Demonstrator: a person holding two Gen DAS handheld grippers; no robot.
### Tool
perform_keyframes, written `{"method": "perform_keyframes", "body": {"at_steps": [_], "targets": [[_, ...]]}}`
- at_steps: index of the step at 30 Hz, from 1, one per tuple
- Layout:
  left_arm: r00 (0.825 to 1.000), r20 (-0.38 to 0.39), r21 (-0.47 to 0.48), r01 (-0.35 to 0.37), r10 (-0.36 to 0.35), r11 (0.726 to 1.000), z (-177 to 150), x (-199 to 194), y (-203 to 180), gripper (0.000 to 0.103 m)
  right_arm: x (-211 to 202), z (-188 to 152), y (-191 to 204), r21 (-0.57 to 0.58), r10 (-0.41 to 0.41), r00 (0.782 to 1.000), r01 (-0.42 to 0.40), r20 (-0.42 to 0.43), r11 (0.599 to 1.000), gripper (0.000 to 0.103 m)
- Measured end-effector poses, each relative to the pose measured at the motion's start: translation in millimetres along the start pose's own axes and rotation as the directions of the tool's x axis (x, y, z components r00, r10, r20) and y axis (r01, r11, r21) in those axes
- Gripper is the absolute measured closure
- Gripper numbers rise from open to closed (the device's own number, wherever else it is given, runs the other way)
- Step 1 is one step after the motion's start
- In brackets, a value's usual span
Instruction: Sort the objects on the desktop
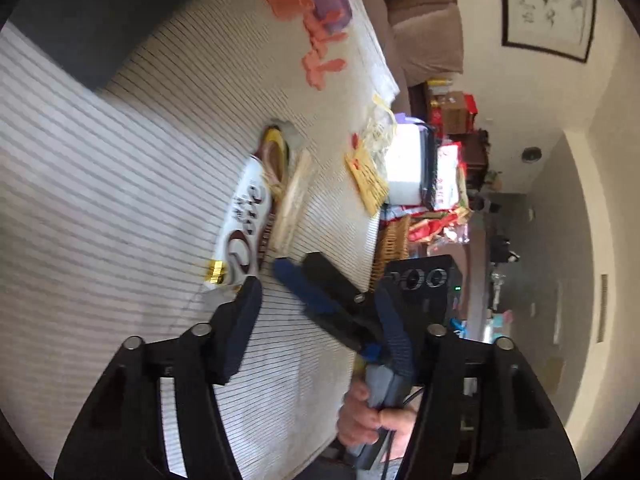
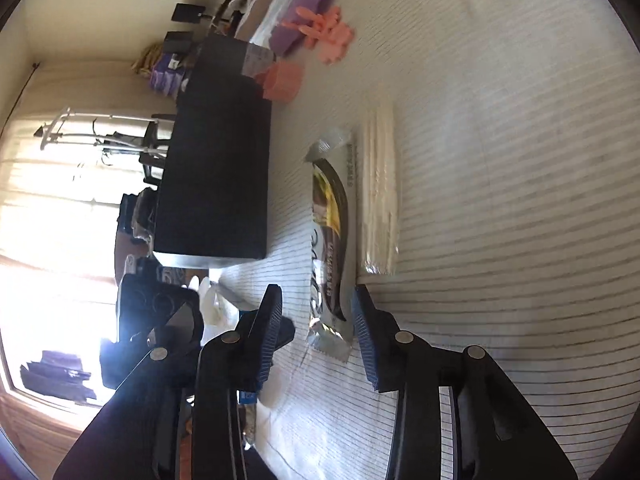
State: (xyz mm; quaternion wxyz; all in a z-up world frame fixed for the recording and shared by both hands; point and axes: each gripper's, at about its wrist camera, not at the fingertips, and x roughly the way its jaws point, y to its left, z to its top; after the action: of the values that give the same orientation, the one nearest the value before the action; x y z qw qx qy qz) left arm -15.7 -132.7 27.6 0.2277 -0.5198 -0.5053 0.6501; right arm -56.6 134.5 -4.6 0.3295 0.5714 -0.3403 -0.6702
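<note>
Left wrist view: the chocolate bar (image 1: 244,216), a white and brown wrapper, lies flat on the striped worktop (image 1: 100,184) beside wrapped chopsticks (image 1: 292,200). The left gripper (image 1: 316,304) has its jaws spread.

Right wrist view: the right gripper (image 2: 316,328), jaws spread, straddles the bar's near end; a black box (image 2: 216,168) stands nearby, contents hidden.

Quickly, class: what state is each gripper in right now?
Left gripper: open, holding nothing.
Right gripper: open, its fingers astride the chocolate bar, not yet gripping.

framed picture (image 1: 546,6), brown sofa (image 1: 428,20), wicker basket (image 1: 394,246), sunlit window (image 2: 48,200)
</note>
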Motion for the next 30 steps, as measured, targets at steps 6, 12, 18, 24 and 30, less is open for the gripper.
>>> {"method": "perform_keyframes", "body": {"at_steps": [6, 12, 18, 24, 30], "targets": [[0.998, -0.014, -0.039, -0.070, 0.069, 0.997, 3.2, -0.1, 22.6, 0.045, 6.5, 2.8, 1.9, -0.017, -0.051, 0.999, 0.052, 0.007, 0.999, 0.065], [0.998, -0.030, -0.040, -0.065, 0.064, 0.997, 0.4, 5.5, 20.2, 0.045, -9.7, 31.8, 34.6, -0.175, -0.145, 0.981, 0.166, 0.125, 0.970, 0.065], [0.998, -0.033, -0.030, -0.057, 0.056, 0.998, -2.8, 8.1, 18.5, 0.045, 28.6, 90.7, 61.8, -0.419, -0.244, 0.966, 0.258, 0.088, 0.871, 0.065], [0.998, -0.055, -0.090, -0.003, -0.002, 0.996, -2.7, 10.5, 24.4, 0.045, 56.7, 102.9, 35.5, -0.472, -0.243, 0.968, 0.188, -0.056, 0.861, 0.065], [0.998, -0.062, -0.079, 0.008, -0.012, 0.997, -2.5, 14.7, 21.6, 0.045, 59.5, 107.3, 16.5, -0.369, -0.064, 0.978, -0.014, -0.197, 0.929, 0.062]]}}
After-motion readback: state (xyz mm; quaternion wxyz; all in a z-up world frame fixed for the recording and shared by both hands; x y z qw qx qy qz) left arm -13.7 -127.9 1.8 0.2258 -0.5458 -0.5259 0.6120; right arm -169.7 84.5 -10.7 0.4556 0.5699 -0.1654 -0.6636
